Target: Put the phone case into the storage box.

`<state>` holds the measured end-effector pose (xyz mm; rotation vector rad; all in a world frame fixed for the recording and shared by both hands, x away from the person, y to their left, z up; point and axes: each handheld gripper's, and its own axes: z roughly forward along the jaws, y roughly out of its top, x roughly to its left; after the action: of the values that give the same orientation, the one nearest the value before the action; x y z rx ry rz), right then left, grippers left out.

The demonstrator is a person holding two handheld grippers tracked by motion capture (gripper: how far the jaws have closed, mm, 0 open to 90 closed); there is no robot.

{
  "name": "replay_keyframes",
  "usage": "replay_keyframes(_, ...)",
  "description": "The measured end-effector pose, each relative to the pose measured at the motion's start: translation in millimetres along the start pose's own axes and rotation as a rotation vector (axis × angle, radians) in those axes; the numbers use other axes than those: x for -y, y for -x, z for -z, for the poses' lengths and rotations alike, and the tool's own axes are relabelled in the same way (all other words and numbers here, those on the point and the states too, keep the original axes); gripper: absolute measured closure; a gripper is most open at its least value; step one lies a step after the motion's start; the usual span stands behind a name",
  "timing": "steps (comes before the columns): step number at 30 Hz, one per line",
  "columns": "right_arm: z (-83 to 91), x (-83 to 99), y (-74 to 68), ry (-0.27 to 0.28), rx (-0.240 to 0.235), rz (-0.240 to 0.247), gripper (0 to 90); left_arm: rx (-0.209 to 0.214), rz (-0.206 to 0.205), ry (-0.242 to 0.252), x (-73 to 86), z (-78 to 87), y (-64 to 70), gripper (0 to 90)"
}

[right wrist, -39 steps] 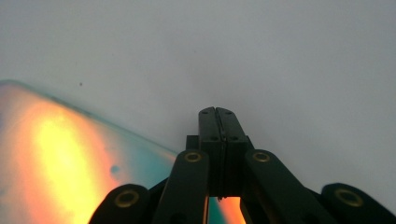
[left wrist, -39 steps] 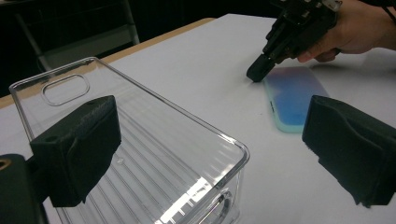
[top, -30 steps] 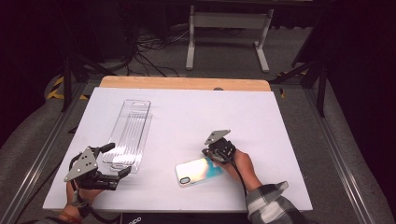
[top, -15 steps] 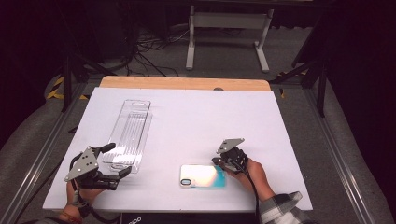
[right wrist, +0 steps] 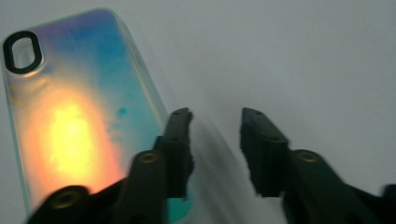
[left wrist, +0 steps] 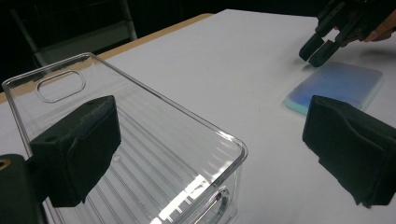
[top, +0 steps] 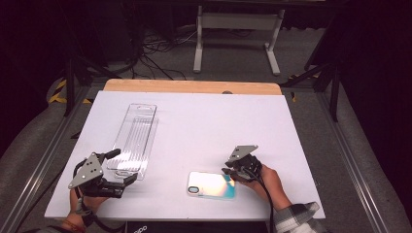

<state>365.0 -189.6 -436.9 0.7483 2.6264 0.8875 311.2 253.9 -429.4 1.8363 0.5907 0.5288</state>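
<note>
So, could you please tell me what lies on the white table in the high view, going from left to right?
Left tool → clear ribbed plastic tray → iridescent phone case → right tool.

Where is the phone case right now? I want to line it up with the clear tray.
In the high view the phone case lies flat near the table's front edge, right of centre, just left of the right gripper and well right of the clear tray.
</note>
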Motion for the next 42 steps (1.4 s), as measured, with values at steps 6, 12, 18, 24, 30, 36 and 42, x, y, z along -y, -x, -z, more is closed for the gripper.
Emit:
replay_keyframes(6, 8.9, -15.2, -3.4, 0.009, 0.012, 0.08, 29.5, 0.001, -0.012, -0.009, -0.6, -0.9, 0.5, 5.0)
replay_keyframes(12, 7.3, -36.5, -19.9, 0.013, -0.026, 0.145, 10.1, 0.002, -0.017, -0.014, -0.3, -2.3, 0.8, 4.8)
replay_keyframes(18, -10.8, -49.1, -38.0, -0.081, -0.096, 0.208, 7.6, 0.008, -0.015, -0.024, 0.3, -2.8, 1.1, 4.7)
replay_keyframes(24, -26.2, -60.2, -53.7, -0.147, -0.171, 0.267, 7.6, 0.004, -0.019, -0.023, 0.5, -3.8, 1.3, 4.7)
replay_keyframes(30, -40.4, -65.9, -62.4, -0.195, -0.183, 0.302, 6.5, 0.005, -0.02, -0.025, 0.8, -3.7, 1.4, 4.7)
replay_keyframes(36, -51.9, -70.2, -68.0, -0.24, -0.187, 0.302, 6.4, 0.01, -0.024, -0.028, 0.8, -4.1, 2.0, 4.7)
replay_keyframes(42, -57.3, -73.0, -65.5, -0.248, -0.212, 0.305, 6.0, 0.01, -0.027, -0.03, 0.8, -4.3, 2.1, 4.7)
